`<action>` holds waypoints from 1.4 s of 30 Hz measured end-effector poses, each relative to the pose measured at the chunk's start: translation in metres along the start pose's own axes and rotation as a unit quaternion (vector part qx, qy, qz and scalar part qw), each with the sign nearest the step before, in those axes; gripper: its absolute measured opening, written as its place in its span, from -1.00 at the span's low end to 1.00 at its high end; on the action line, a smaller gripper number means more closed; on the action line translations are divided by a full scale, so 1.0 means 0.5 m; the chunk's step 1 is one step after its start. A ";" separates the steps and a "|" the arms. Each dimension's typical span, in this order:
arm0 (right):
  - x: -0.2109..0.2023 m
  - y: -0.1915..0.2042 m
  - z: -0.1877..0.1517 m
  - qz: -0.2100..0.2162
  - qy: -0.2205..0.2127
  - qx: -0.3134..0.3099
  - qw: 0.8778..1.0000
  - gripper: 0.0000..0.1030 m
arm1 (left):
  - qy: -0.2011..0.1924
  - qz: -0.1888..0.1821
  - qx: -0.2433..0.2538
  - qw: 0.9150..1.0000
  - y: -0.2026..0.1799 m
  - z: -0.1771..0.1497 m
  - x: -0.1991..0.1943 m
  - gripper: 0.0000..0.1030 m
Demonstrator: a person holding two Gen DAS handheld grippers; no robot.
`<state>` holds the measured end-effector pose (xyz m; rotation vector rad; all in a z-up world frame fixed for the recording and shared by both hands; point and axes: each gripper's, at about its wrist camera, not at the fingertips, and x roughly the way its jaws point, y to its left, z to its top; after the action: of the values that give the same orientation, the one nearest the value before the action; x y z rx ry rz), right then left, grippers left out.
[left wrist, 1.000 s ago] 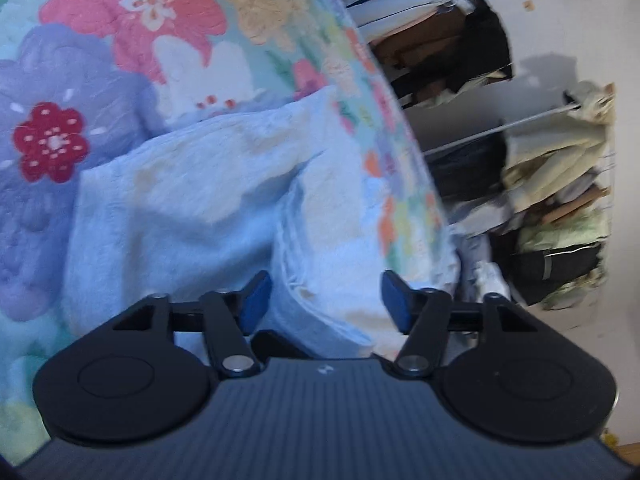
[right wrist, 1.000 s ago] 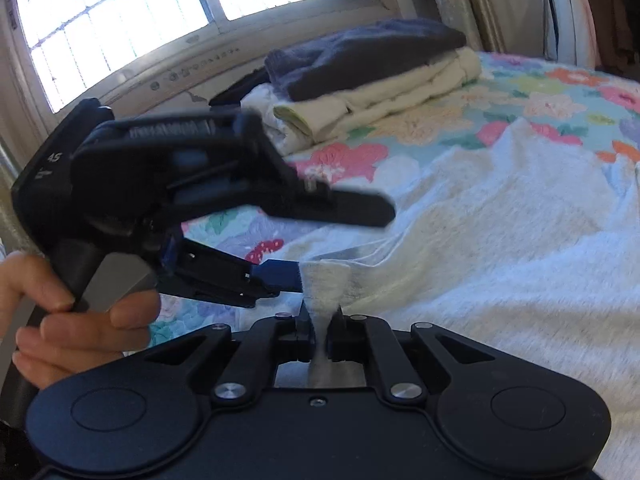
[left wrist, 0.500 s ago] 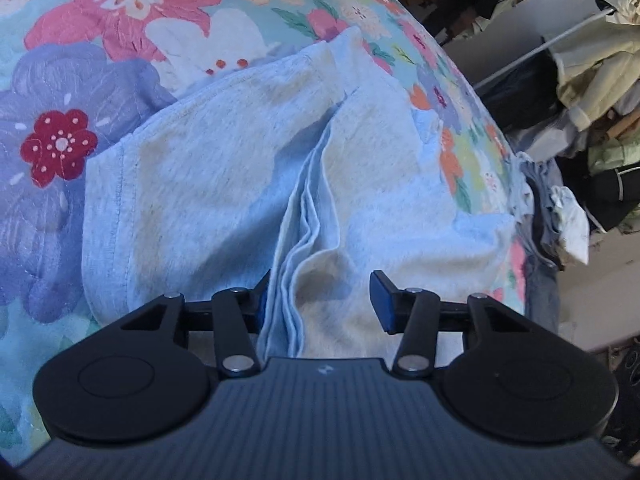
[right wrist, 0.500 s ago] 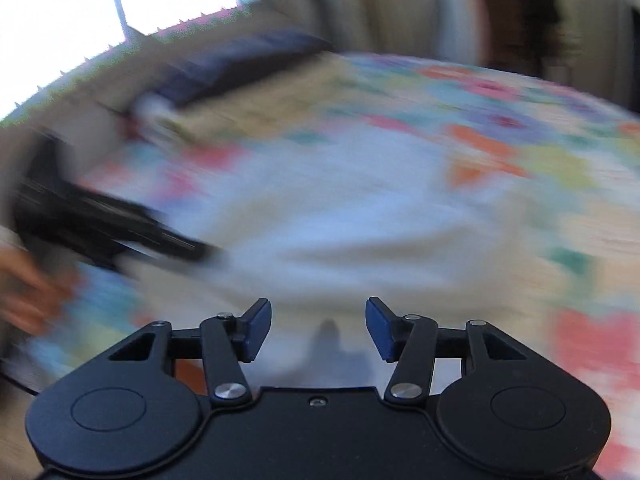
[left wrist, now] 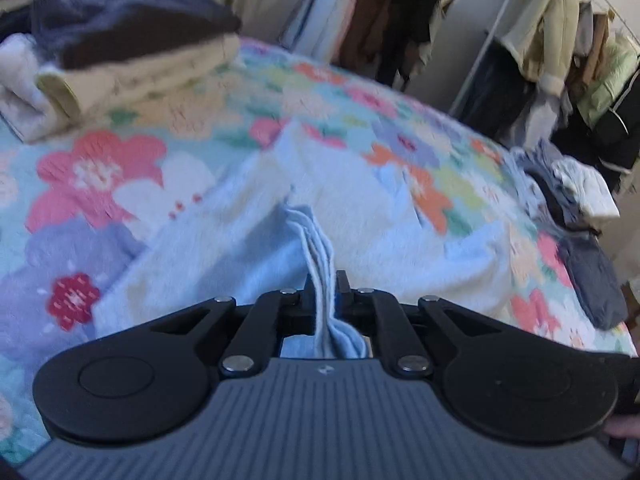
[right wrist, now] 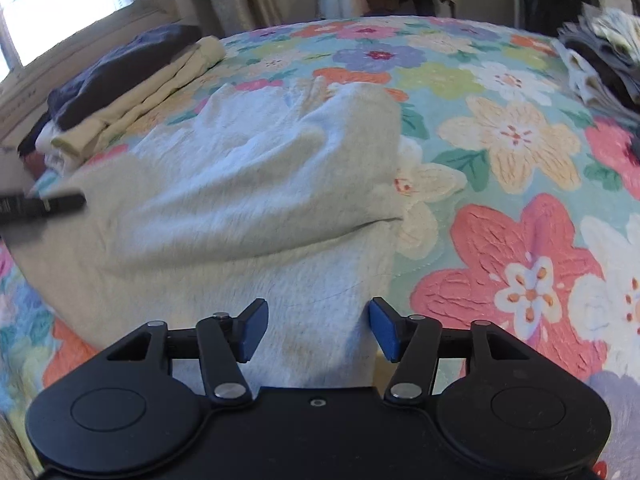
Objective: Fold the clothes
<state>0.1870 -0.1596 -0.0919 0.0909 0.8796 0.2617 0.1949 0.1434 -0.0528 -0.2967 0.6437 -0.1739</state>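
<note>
The pale grey garment lay partly folded on the floral bedspread, bunched and uneven rather than squared. The left gripper had just been closing and its jaws were pressed together, pinching several stacked layers of the garment's edge. The right gripper had just been opening; its jaws stood spread above the garment's near corner with nothing pinched between them. A stack of folded items sat at the far side of the bed, judged finished. A heap of clothes at the bed's other edge appeared unfolded. Judged: this garment was mid-fold, with further pieces outstanding.
</note>
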 end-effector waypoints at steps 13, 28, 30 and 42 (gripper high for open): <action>0.018 0.057 -0.023 -0.014 0.020 -0.104 0.994 0.34 | 0.109 0.094 -0.088 0.986 0.093 -0.025 0.026 -0.89; 0.018 0.092 -0.029 0.035 0.029 -0.101 0.994 0.46 | 0.085 0.060 -0.130 0.986 0.151 0.000 -0.002 -0.94; 0.019 0.100 -0.029 0.035 0.032 -0.109 0.993 0.48 | 0.083 0.062 -0.124 0.987 0.151 0.005 -0.003 -0.93; -0.004 0.103 0.110 0.042 -0.013 -0.180 0.983 0.49 | 0.127 0.050 0.098 0.986 0.068 0.141 0.166 -0.79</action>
<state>0.2186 -0.1090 -0.0457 -0.2052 0.7904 0.4940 0.3058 0.1700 -0.0573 -0.0522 0.8854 -0.1797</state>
